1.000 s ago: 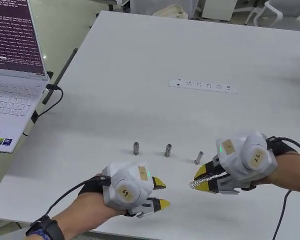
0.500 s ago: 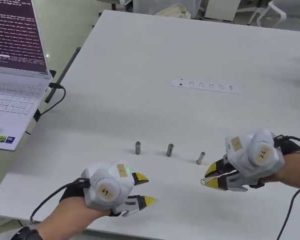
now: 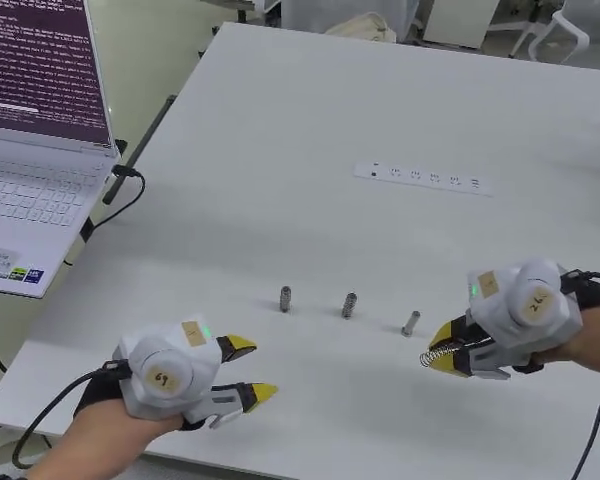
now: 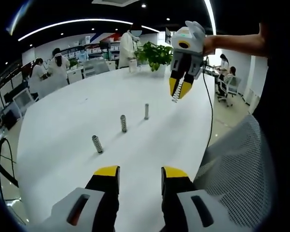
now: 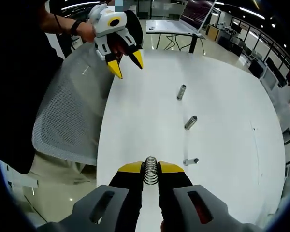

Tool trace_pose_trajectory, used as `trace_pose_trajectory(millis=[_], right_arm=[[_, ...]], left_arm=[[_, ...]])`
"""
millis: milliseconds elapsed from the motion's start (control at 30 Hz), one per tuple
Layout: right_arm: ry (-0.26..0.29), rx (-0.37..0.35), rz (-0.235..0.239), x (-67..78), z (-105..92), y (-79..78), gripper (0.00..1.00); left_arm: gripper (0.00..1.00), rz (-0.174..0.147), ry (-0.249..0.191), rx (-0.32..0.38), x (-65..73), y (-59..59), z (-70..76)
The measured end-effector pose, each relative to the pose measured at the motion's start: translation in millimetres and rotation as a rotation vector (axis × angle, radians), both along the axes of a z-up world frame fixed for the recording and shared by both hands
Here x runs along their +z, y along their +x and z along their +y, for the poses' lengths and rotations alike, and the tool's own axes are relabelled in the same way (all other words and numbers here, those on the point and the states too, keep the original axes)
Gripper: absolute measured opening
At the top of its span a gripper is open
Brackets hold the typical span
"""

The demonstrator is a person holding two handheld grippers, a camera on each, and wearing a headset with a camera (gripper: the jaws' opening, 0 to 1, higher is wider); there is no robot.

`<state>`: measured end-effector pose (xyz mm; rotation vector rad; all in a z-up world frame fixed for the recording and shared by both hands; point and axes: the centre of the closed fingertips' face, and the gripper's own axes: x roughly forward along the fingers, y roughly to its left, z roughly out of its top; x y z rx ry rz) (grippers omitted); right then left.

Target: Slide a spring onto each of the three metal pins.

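Three short pins stand in a row on the white table. The left pin and middle pin each wear a spring; the right pin is bare metal. My right gripper hovers just right of and nearer than the bare pin, shut on a loose spring that sticks out past its yellow tips; the spring stands on end between the jaws, with the bare pin just beyond. My left gripper is open and holds nothing, near the table's front edge, left of the pins.
An open laptop sits on a side desk at the left, with a black cable beside it. A white power strip lies farther back on the table. A mesh chair stands by the front edge.
My left gripper has drawn back to the left, away from the pins, still open. My right gripper has shifted slightly right with the spring. The head camera has also moved.
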<state>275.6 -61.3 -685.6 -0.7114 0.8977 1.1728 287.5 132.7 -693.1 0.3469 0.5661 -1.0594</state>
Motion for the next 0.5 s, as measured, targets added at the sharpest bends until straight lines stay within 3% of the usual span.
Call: trace_pose_trajectory(millis=[500], right_arm=[[-0.035, -0.025, 0.027, -12.0, -8.6, 18.7, 0.09]], left_arm=[[0.38, 0.016, -0.011, 0.108, 1.3, 3.2, 37.5]])
